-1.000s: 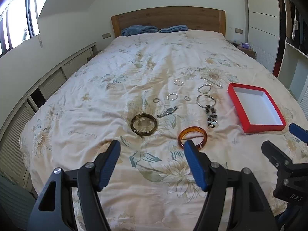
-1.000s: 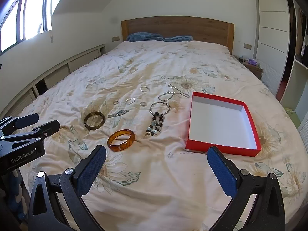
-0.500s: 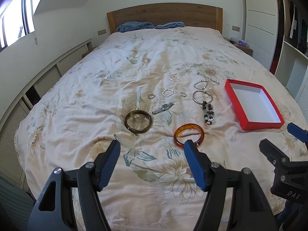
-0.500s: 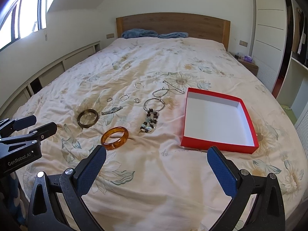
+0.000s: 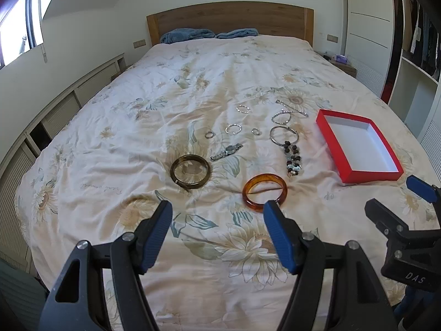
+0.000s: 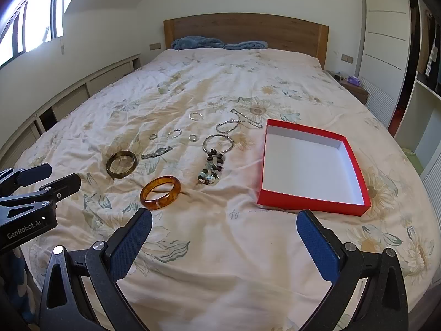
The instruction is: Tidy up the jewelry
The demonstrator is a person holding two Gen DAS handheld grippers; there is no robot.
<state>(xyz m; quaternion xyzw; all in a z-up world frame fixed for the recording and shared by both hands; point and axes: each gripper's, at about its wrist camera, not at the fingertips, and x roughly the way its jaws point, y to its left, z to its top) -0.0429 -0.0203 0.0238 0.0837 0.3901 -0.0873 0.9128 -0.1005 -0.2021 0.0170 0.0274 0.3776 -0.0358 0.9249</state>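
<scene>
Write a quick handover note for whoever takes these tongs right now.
Left tongs: open, holding nothing, hanging over the quilt near the amber bangle.
Right tongs: open, holding nothing, near the red box.
On the quilt: amber bangle, dark bangle, watch, bead string, silver rings and chains.
Done: nothing; the box holds nothing.
Left: move every piece into the box.
</scene>
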